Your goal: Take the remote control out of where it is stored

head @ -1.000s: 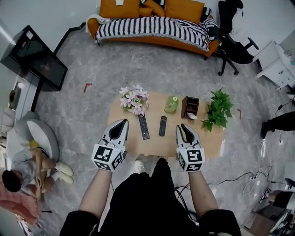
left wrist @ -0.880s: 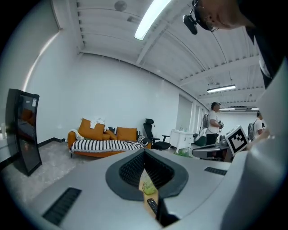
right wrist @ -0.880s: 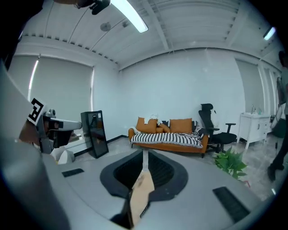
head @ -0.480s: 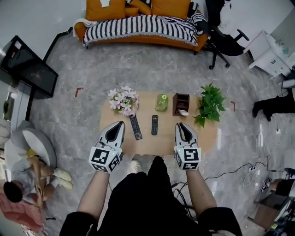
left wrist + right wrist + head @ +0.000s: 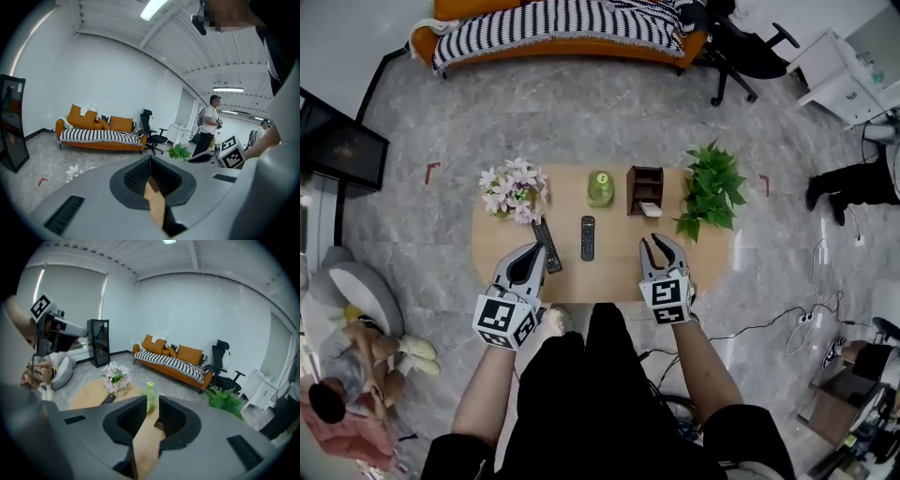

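The left gripper (image 5: 532, 253) hangs over the near edge of the wooden tabletop (image 5: 609, 277), left of the middle. In the left gripper view its jaws (image 5: 150, 161) are pressed together with nothing between them.

The right gripper (image 5: 663, 246) hangs over the near edge, right of the middle. Its jaws stand a little apart and have just been opening slightly. The right gripper view shows only bare tabletop through the gap (image 5: 150, 404), so it holds nothing.

A brown wooden holder (image 5: 646, 186) stands at the far edge, right of the middle, between a green bottle (image 5: 600, 187) and a leafy plant (image 5: 708, 192). In its lower front lies a pale thing (image 5: 650, 208), probably the remote control, though it is too small to be sure. It sits inside the holder, well apart from both grippers.

An angled black remote (image 5: 547, 246) lies on the left half of the tabletop. It is just beside a bunch of pink and white flowers (image 5: 514, 190) near the far-left edge, and close to the left gripper's tip. A straight black remote (image 5: 588, 237) lies near the middle, apart from the first.
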Motion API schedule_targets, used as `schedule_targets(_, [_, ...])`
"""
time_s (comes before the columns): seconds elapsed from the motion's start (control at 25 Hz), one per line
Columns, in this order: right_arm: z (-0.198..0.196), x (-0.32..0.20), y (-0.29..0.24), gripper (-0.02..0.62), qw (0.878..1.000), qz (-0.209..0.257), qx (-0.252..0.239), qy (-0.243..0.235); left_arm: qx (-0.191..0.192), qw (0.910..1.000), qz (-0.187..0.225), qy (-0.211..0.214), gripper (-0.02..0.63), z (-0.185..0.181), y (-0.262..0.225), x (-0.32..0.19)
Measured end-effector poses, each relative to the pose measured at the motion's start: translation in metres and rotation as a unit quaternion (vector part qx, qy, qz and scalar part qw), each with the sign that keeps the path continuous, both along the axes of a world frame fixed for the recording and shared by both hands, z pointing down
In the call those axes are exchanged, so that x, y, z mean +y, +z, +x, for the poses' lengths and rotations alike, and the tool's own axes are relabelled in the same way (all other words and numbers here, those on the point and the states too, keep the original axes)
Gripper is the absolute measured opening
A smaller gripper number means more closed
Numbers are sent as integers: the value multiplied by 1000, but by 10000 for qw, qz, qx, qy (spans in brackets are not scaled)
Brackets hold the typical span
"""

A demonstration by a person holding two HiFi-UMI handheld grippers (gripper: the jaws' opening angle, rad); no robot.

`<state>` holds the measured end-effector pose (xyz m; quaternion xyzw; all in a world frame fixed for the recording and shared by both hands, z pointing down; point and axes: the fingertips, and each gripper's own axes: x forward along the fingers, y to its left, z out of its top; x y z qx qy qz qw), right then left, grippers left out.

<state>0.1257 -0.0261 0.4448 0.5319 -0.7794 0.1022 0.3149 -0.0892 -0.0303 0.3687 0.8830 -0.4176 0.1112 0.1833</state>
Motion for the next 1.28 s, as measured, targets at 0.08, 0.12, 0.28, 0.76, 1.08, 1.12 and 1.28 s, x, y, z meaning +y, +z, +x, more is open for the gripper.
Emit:
schedule_targets(0.08, [14, -4, 26, 87, 9990, -306, 251, -188, 3, 9999, -155, 40, 6, 15, 13, -1])
schedule_targets(0.12, [20, -9, 39, 96, 9982, -440, 328, -252, 7, 9997, -224, 39, 6, 22, 20, -3])
schedule_targets(0.28, [40, -29, 86, 123, 9902, -808, 874, -736, 11, 9987, -503, -30, 8, 44, 49, -13])
schedule_targets(0.76, [74, -66, 211, 149, 9326, -1640, 2410, -2126, -209, 9924, -1212, -8, 8, 79, 109, -11])
schedule_targets(1.08, [79, -81, 257, 149, 9062, -1921, 2783, -2537, -218, 9877, -1549, -66, 8, 82, 128, -18])
schedule_targets(1.12, [79, -82, 261, 149, 9023, -1951, 2837, -2595, -220, 9871, -1585, -52, 8, 83, 131, -17])
schedule_targets(1.28, [83, -89, 274, 147, 8902, -2108, 3015, -2686, -164, 9847, -1732, -67, 8, 85, 141, -14])
